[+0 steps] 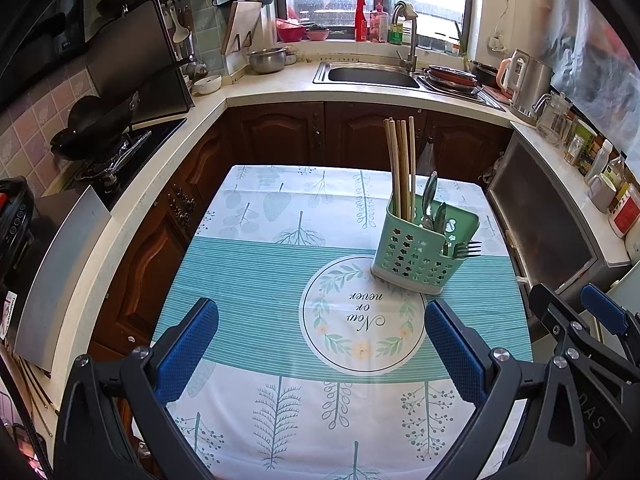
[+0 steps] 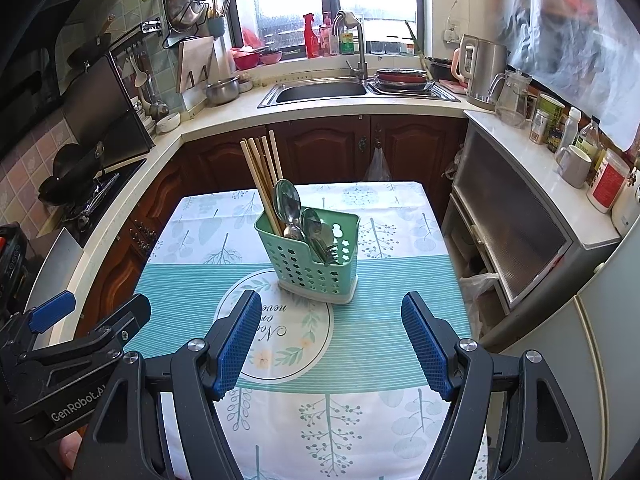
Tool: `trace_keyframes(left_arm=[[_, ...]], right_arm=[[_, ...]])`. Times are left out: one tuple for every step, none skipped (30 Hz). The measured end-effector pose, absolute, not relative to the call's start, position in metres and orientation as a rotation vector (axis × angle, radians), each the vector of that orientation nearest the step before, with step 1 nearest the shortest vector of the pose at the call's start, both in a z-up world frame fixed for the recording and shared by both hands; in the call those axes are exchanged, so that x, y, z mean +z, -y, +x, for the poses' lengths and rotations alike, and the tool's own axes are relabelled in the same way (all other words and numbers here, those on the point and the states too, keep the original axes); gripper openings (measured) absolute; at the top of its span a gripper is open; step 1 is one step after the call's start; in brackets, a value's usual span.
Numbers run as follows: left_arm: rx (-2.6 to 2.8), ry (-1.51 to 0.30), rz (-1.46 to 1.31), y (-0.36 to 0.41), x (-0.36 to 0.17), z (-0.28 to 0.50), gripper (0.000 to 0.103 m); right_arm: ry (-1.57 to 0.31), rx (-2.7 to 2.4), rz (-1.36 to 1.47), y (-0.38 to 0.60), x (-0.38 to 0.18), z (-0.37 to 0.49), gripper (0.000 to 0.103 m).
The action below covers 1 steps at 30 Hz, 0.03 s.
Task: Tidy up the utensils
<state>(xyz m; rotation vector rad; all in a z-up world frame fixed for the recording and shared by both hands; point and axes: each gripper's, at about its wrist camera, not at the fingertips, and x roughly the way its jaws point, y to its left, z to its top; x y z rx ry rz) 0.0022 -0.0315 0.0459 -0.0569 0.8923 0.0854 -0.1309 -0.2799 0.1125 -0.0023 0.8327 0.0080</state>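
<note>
A green perforated utensil holder (image 1: 420,252) (image 2: 312,256) stands on the table with the teal patterned cloth (image 1: 248,272) (image 2: 380,340). Several wooden chopsticks (image 1: 400,168) (image 2: 262,172) stand in its rear compartment, spoons (image 1: 430,196) (image 2: 288,204) in the middle, and a fork (image 1: 466,249) pokes out of its front compartment. My left gripper (image 1: 320,320) is open and empty, hovering above the cloth short of the holder. My right gripper (image 2: 332,316) is open and empty, just in front of the holder. Each gripper shows at the edge of the other's view.
Counters wrap around the table: a stove with a black wok (image 1: 92,124) on the left, a sink (image 1: 372,74) (image 2: 320,90) at the back, a kettle (image 2: 484,68), jars and a mug (image 2: 576,166) on the right. A steel cabinet (image 2: 512,224) stands to the right of the table.
</note>
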Motion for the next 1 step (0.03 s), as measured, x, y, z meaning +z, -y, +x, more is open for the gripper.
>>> trace_keyframes(left_arm=[[0.084,-0.894,-0.057,0.0309,0.0455,0.004,0.102]], right_arm=[[-0.836,0.008,-0.002,0.2808,0.1114,-0.1304,0.074]])
